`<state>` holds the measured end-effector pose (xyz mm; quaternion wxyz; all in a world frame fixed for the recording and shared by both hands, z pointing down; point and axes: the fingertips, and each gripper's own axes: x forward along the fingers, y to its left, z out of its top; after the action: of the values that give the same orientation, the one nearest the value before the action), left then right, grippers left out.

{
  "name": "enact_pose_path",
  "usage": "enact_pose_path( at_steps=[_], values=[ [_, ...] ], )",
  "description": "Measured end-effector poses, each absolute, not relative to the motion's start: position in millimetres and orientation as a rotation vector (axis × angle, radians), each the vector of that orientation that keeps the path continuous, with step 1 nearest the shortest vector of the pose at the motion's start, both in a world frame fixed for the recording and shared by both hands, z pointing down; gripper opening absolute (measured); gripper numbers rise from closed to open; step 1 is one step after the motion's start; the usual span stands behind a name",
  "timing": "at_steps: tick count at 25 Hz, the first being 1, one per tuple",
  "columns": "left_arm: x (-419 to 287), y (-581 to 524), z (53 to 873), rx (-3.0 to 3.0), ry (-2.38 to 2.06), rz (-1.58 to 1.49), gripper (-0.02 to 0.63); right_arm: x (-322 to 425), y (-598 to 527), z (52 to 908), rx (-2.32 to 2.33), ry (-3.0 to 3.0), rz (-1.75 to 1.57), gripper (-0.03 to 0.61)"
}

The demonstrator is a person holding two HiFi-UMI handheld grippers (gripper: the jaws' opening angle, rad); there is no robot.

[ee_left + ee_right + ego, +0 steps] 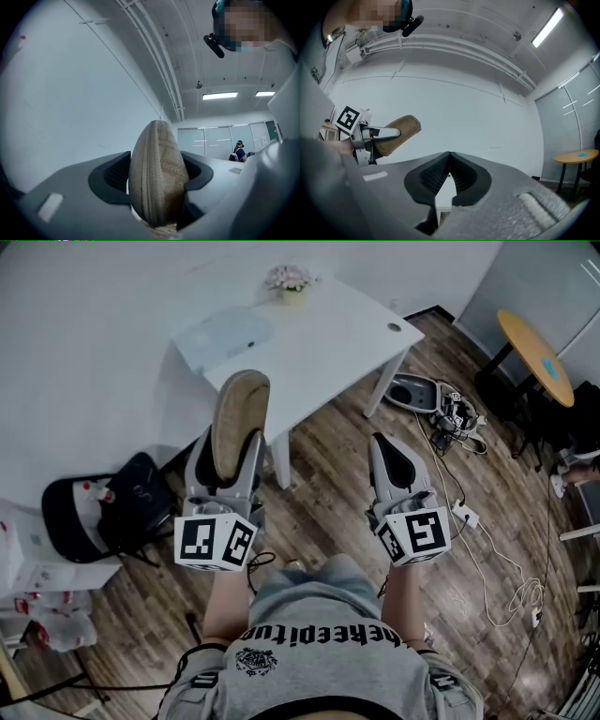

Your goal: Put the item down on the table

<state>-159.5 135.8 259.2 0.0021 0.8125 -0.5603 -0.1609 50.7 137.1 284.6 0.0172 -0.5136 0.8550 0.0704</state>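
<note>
A tan oval zippered case (237,423) stands upright between the jaws of my left gripper (228,460), which is shut on it. In the left gripper view the case (157,173) fills the middle, its zip seam facing the camera. My right gripper (394,465) is held beside it over the wooden floor, shut with nothing between its pads (449,176). The right gripper view also catches the case (397,133) off to the left. The white table (328,343) lies ahead of both grippers.
On the table rest a pale flat pad (225,334) and a small flower pot (291,282). A black chair with a bag (112,507) stands left. Cables and a power strip (464,514) trail over the floor right. A round wooden table (534,352) stands far right.
</note>
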Motion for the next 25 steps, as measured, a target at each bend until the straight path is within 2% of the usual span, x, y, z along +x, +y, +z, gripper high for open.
enact_pose_path(
  at_steps=[25],
  values=[
    [-142, 42, 261, 2.52, -1.757, -0.518, 0.304, 63, 35, 284, -1.563, 2.693, 0.207, 0.0]
  ],
)
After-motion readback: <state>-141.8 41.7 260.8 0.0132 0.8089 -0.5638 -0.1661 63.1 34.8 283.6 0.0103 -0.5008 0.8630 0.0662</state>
